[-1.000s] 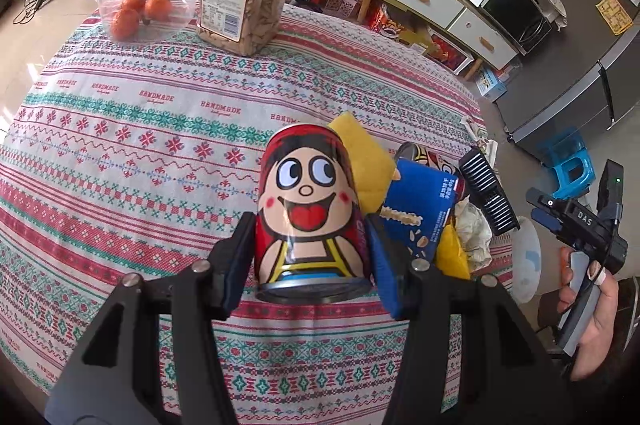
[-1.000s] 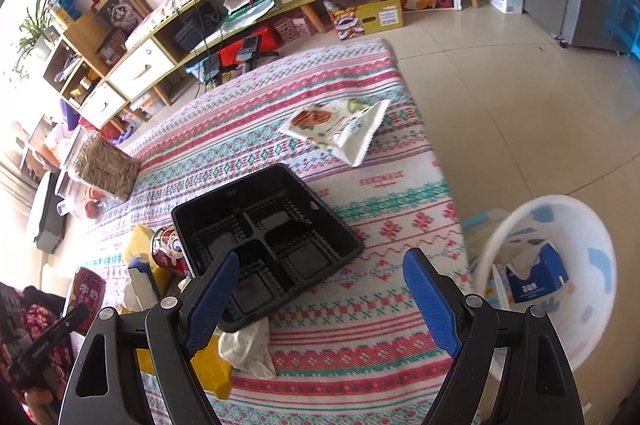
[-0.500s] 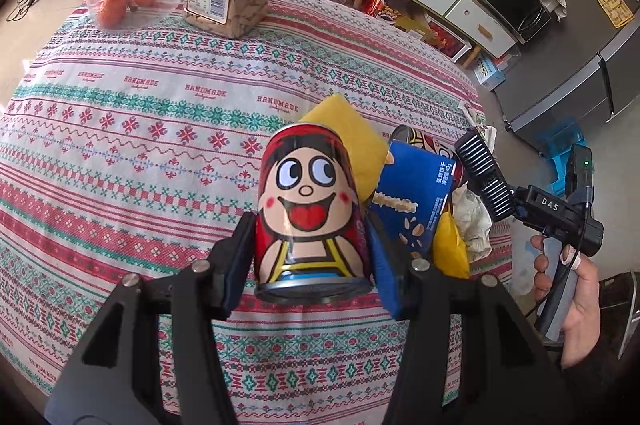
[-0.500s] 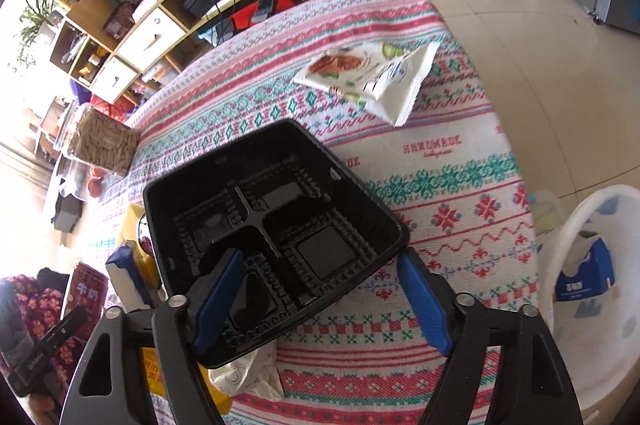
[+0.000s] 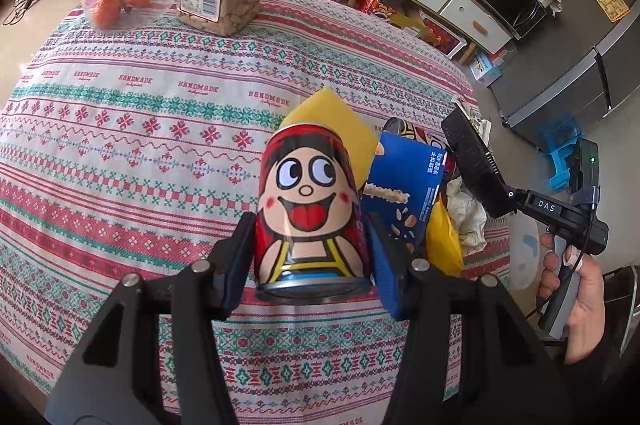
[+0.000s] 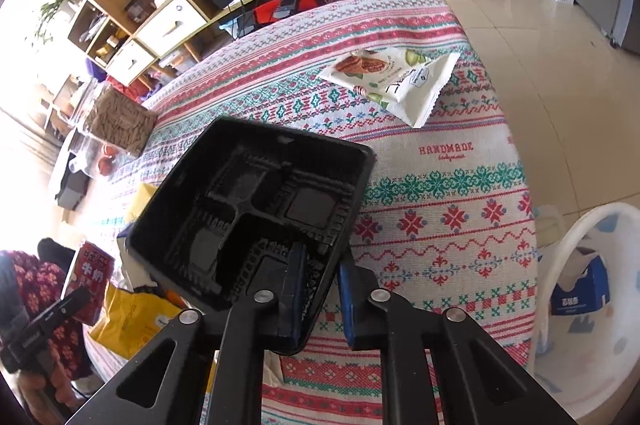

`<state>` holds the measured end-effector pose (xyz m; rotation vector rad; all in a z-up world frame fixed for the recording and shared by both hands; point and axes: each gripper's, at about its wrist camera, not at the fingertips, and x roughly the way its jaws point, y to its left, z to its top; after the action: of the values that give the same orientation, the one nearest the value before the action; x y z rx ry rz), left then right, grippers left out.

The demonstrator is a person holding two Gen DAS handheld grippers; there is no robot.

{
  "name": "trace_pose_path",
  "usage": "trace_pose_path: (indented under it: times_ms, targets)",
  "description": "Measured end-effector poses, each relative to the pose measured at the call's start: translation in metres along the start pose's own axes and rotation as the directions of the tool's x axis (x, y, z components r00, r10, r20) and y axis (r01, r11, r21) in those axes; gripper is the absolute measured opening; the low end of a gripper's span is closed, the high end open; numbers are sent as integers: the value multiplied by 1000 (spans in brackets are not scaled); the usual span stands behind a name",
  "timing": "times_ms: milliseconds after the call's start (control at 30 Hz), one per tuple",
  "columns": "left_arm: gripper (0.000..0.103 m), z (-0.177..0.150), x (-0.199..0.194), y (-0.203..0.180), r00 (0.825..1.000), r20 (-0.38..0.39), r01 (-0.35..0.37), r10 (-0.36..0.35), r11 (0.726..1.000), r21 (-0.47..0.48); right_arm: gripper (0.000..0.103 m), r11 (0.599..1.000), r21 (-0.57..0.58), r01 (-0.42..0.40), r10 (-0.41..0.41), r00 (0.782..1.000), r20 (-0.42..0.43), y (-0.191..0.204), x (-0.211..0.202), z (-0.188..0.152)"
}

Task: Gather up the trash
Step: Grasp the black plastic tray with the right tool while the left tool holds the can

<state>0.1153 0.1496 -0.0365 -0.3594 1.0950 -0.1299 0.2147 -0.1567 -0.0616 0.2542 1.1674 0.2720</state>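
The left gripper (image 5: 310, 261) is clamped half-wide on a red cartoon can (image 5: 310, 209), held above the patterned tablecloth (image 5: 120, 129). The right gripper (image 6: 320, 289) is pinched nearly together on the rim of a black plastic tray (image 6: 248, 209), tilted above the cloth, with a white bin (image 6: 580, 289) beside the table.

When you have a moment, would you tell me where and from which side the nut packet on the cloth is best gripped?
Take the nut packet by its serrated end, which points toward the table edge and camera. It lies flat and alone on the cloth, so coming low from that near edge should let one pad slip under the thin seam.
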Motion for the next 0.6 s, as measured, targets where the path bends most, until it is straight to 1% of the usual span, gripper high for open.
trace_pose_path:
  times_ms: [367, 500, 600]
  targets:
    - [55, -3, -6, -18, 1000, 13, 26, -27, 999, 25, 8, 1000, -17, 21, -20, 998, 61, -7, -33, -3]
    - [55, -4, -7, -27, 999, 17, 33, -33, 998, 48, 7, 1000, -15, 18, -17, 998, 65, -13, -41, -7]
    - [55, -4, -6, -32, 999, 15, 42, -43, 998, 42, 7, 999, -2, 32, -31, 997, 66, -19, -48, -11]
